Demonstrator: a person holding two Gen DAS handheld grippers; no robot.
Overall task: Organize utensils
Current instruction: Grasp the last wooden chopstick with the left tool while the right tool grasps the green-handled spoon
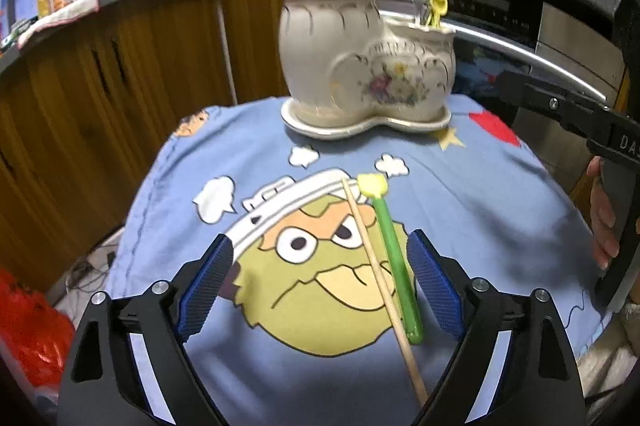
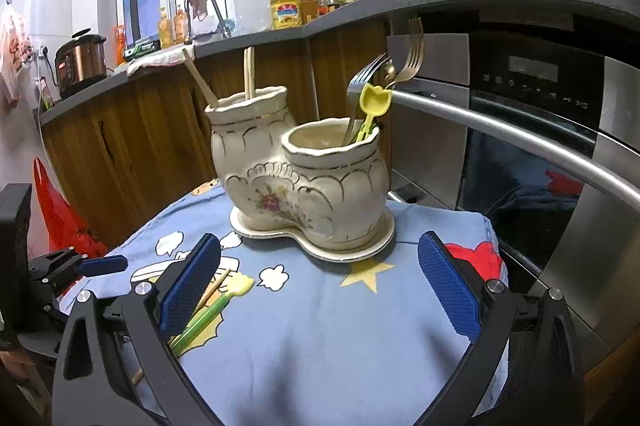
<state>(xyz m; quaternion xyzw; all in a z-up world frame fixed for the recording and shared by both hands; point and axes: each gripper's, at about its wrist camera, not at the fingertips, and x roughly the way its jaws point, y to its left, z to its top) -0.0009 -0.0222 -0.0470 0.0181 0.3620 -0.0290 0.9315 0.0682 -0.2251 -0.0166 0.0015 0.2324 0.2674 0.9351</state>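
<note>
- Two utensils left on the cartoon tablecloth [image 1: 248,145]: a wooden chopstick [image 1: 380,290] and a green-handled plastic fork with a yellow head [image 1: 394,258], lying side by side and touching or nearly so, crossing low down.
- Left gripper [image 1: 320,286] hanging right over both, jaws spread wide, nothing pinched yet. Both pieces sitting between the blue pads, closer to the right one.
- Right gripper [image 2: 318,290] also wide apart and empty, parked in front of the ceramic holder [image 2: 304,177].
- Holder at the far edge of the cloth on its saucer: chopsticks in the tall pocket, metal forks plus a matching yellow fork in the short one.
- Handling guess: both featherlight and stiff. Chopstick thin, smooth, round-ish, probably prone to rolling or pivoting in the pads. Plastic fork fatter, easier bite.
- Best grab probably mid-shaft, squarely across, one at a time. Risk of pinching both together given how close they lie.
- Holder looks breakable, so gentle drops.
</note>
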